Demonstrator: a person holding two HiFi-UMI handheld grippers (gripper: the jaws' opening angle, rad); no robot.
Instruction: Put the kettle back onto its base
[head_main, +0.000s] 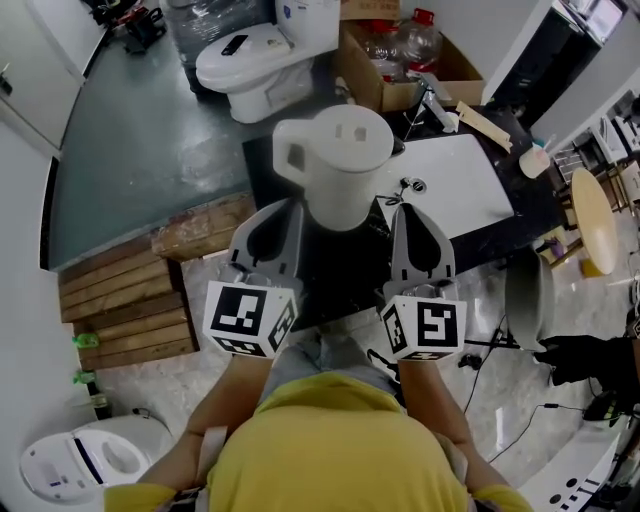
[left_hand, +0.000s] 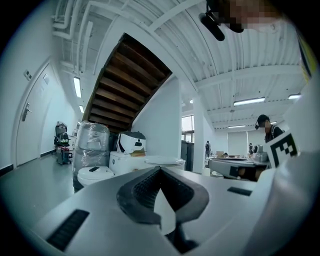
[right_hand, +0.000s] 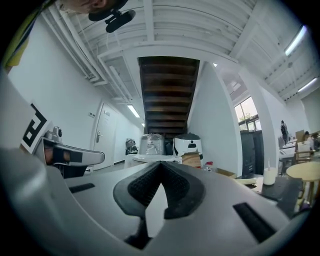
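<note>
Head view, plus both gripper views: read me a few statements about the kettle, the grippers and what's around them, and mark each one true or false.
1. The left gripper is clamped on the white kettle. False: its jaws are together with nothing between them, and the kettle stands ahead, between the two grippers.
2. The right gripper has its jaws together. True.
3. A white toilet stands beyond the kettle. True.
4. The cardboard box is empty. False: bottles are in it.
</note>
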